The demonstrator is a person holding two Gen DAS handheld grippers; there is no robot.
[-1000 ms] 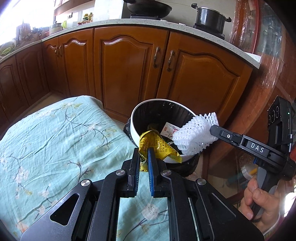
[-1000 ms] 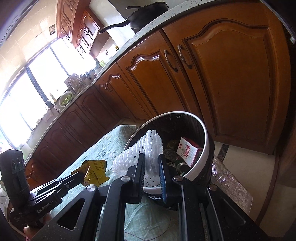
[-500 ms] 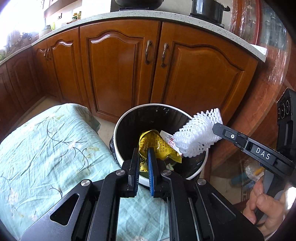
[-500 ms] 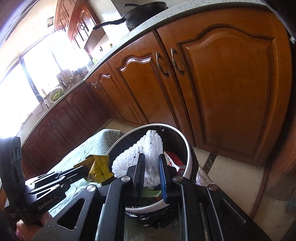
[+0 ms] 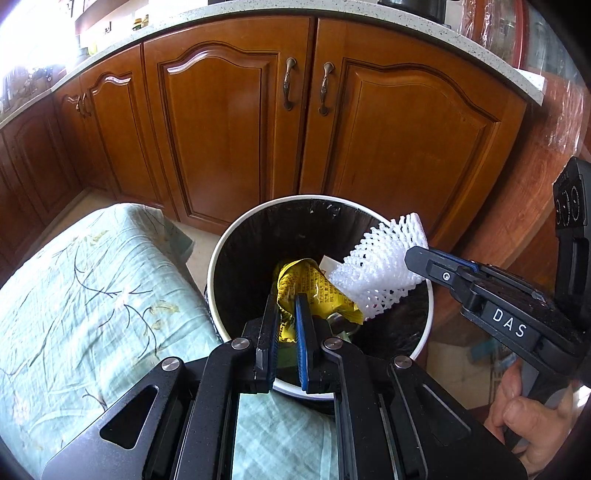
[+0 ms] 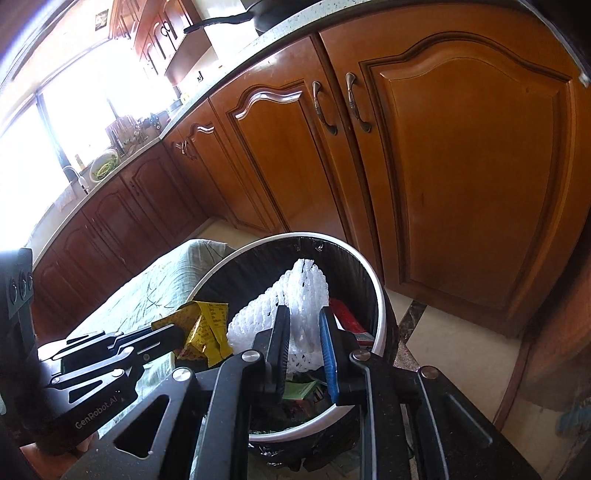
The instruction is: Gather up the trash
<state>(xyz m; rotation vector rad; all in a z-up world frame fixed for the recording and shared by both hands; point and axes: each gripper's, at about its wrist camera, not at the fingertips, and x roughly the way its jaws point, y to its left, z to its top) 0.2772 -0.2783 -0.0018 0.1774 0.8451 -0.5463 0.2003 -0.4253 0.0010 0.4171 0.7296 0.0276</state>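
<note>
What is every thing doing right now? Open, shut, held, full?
left gripper: shut on the yellow wrapper, over the bin
right gripper: shut on the white foam net, over the bin
trash bin: open, lined black, trash inside
cabinet doors: shut

One trash bin point(image 5: 218, 258), one yellow wrapper point(image 5: 314, 288), one white foam net point(image 5: 380, 266), and two claws: left claw point(image 5: 286, 306), right claw point(image 6: 304, 325).

bin point(image 5: 424, 343) bottom hidden under trash, pan point(image 6: 236, 18) cut off by edge
</note>
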